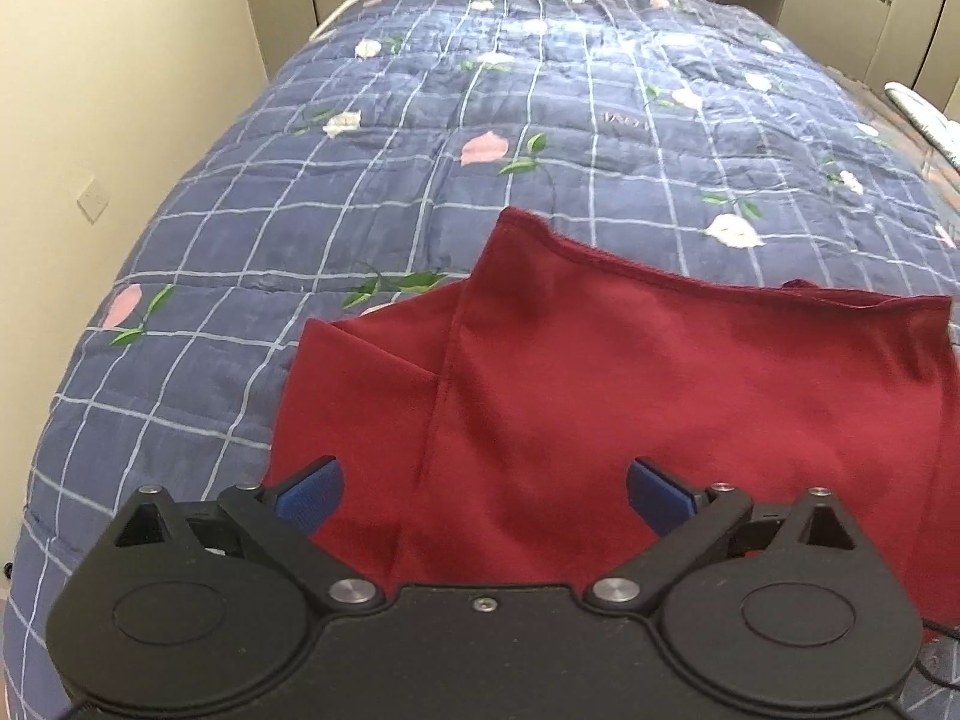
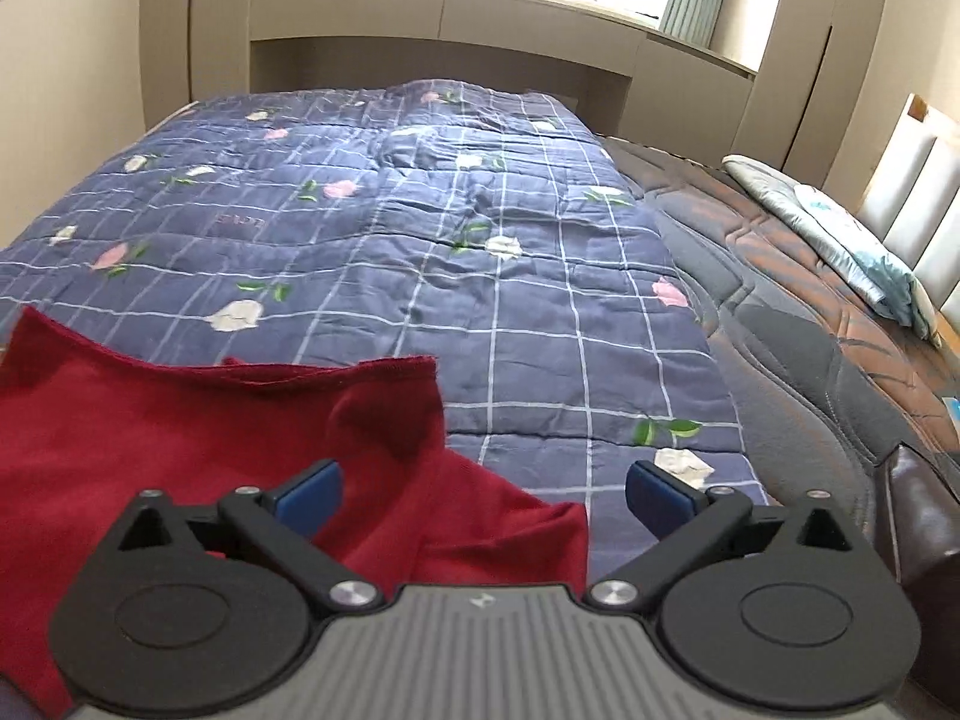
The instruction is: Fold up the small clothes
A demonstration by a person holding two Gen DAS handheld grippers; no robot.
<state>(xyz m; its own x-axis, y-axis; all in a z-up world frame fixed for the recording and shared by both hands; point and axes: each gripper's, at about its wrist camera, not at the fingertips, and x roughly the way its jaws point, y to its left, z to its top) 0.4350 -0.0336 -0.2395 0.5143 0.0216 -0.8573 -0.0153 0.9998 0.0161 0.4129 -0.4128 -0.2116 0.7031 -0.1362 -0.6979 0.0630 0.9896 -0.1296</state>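
Observation:
A dark red garment (image 1: 630, 372) lies spread on the blue checked floral quilt (image 1: 420, 138), with a folded flap and a seam running down its left part. My left gripper (image 1: 485, 495) hovers over its near edge, jaws wide apart, blue pads (image 1: 312, 489) clear of the cloth. In the right wrist view the same red garment (image 2: 198, 426) fills the lower left, its right corner folded over. My right gripper (image 2: 485, 495) stands open above that corner, nothing between its fingers.
The quilt (image 2: 480, 252) covers most of the bed. A bare dark mattress (image 2: 798, 324) shows on the right, with a light folded cloth (image 2: 840, 234) near the padded headboard. A wall with a switch (image 1: 93, 198) borders the bed's left side.

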